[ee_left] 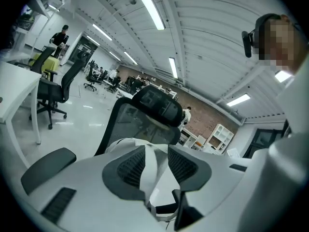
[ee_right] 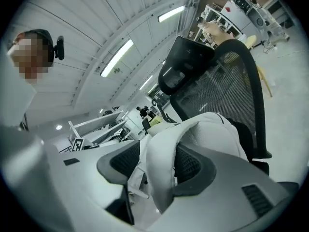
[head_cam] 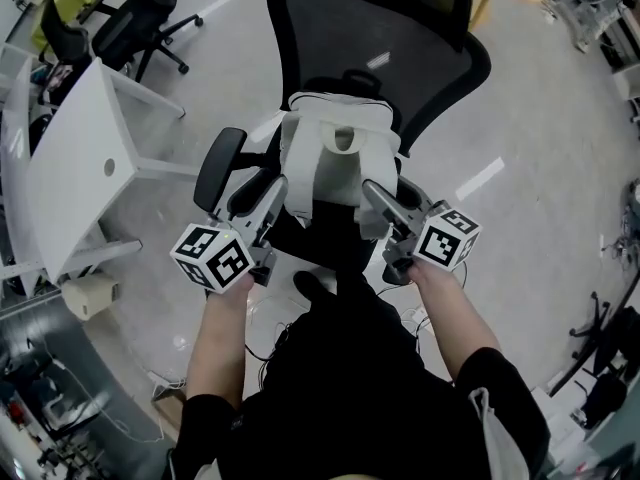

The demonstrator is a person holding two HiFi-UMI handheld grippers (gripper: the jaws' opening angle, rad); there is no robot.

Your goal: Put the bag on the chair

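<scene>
The white bag (head_cam: 335, 153) is seated on the chair (head_cam: 218, 168), leaned against the backrest (head_cam: 380, 38) at 12 o'clock. The left hand-held gripper (head_cam: 264, 200) and right hand-held gripper (head_cam: 384, 206) are found open, a strap (ee_left: 154, 173) lying loose between each pair of jaws. Straight withdrawal toward 6 o'clock is advised, so nothing snags.

Head view: from above, steeply down, mid-range, onto chair (head_cam: 420, 78) and bag (head_cam: 335, 168). Left and right gripper views: low, very close, tilted up past bag toward backrest (ee_left: 128, 122) from either side. Shared by all three: bag, backrest.
</scene>
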